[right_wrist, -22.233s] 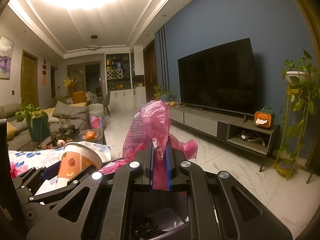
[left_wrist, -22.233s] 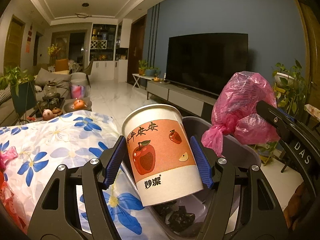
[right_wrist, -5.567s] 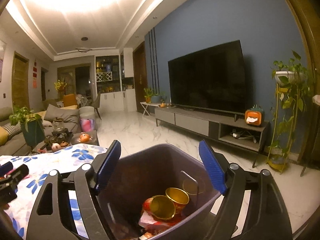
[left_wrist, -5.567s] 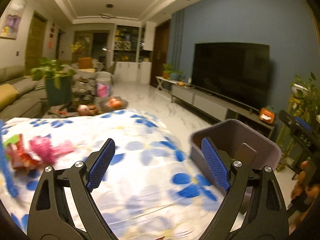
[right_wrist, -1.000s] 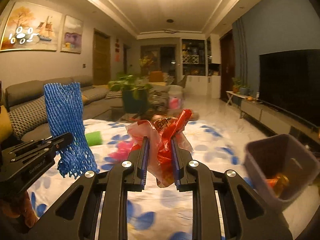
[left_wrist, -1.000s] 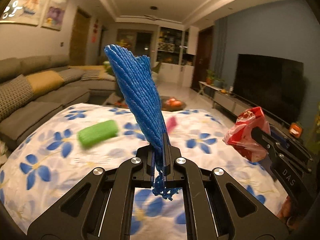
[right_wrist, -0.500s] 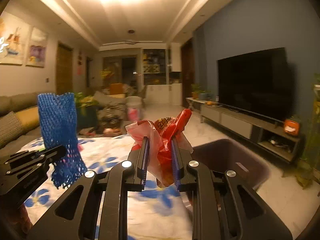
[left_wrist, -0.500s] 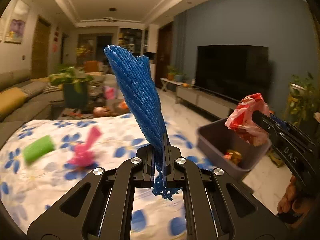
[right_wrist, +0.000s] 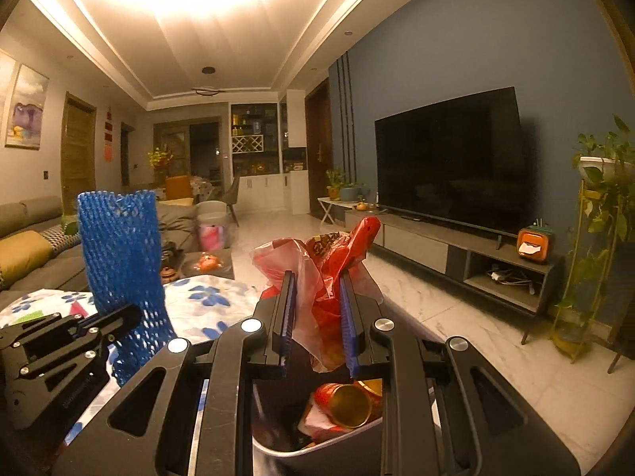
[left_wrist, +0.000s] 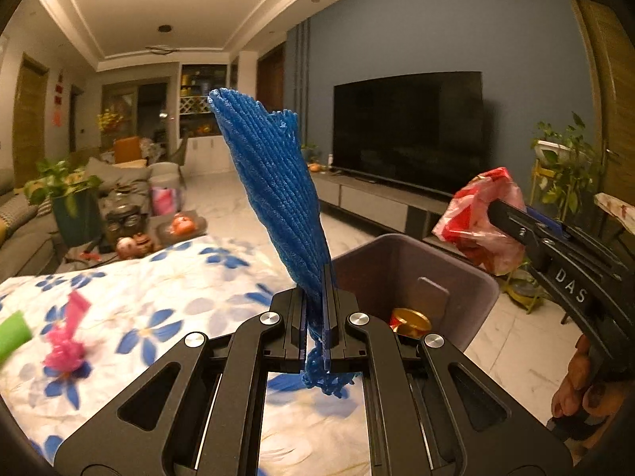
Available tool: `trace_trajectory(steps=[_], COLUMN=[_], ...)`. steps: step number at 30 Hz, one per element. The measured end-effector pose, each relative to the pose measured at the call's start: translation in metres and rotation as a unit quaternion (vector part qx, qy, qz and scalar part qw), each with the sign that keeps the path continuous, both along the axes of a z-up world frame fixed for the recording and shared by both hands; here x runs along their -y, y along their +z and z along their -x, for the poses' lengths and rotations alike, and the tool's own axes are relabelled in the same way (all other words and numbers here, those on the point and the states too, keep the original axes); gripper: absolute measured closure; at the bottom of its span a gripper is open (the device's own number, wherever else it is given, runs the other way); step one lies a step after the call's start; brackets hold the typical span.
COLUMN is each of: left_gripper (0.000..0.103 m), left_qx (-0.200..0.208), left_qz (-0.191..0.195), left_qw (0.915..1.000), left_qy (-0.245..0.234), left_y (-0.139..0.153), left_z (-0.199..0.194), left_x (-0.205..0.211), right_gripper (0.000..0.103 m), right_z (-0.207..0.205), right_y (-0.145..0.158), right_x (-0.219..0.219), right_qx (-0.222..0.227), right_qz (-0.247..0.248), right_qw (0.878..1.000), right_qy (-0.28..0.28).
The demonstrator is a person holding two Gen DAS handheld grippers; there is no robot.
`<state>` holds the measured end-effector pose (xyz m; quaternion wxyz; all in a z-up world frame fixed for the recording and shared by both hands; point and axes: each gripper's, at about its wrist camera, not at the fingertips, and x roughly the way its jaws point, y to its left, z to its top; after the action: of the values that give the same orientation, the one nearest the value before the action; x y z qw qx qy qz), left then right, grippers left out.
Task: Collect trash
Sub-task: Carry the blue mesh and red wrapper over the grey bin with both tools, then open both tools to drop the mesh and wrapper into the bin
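The bin (right_wrist: 317, 448) beside the flowered table's (left_wrist: 190, 277) right edge already holds gold cans and wrappers. The left gripper (left_wrist: 314, 309), jaws clamped on a blue foam net (left_wrist: 278, 198), and the right gripper (right_wrist: 317, 317), jaws pinching a red plastic bag (right_wrist: 321, 265) above the bin, have yet to drop theirs. A pink wrapper (left_wrist: 65, 341) and a green piece (left_wrist: 12, 333) lie near the table's left edge; "DAS" reads on the right gripper.

Floral tablecloth (left_wrist: 166, 297) (blue flowers) bears pink wrapper (left_wrist: 65, 341) and green roll (left_wrist: 12, 337).
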<state>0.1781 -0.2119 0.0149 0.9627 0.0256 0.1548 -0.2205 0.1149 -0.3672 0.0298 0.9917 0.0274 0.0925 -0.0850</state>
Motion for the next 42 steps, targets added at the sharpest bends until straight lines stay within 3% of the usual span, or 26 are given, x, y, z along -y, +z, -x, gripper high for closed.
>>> trace_trajectory(steps=[15, 39, 41, 42], left_gripper=[0.098, 0.098, 0.097, 0.091], left_qx=[-0.009, -0.036, -0.039, -0.039], left_qz=[-0.009, -0.011, -0.016, -0.018], left_qw=[0.9988, 0.9956, 0.9952, 0.9951], left_qy=[-0.047, -0.086, -0.088, -0.089], left_y=[-0.020, -0.041, -0.042, -0.042], left_z=[-0.032, -0.061, -0.060, -0.060], left_x=[0.052, 0.071, 0.073, 0.073], right_gripper=[0.081, 0.077, 0.077, 0.074], right_z=[-0.014, -0.036, -0.037, -0.037], right_y=[-0.013, -0.016, -0.016, -0.016], right_x=[0.013, 0.028, 0.030, 0.031], right_qx=[-0.007, -0.010, -0.008, -0.008], right_qz=[-0.008, -0.032, -0.034, -0.037], right_qw=[1.000, 0.999, 0.999, 0.999], right_qy=[-0.020, -0.022, -0.024, -0.024])
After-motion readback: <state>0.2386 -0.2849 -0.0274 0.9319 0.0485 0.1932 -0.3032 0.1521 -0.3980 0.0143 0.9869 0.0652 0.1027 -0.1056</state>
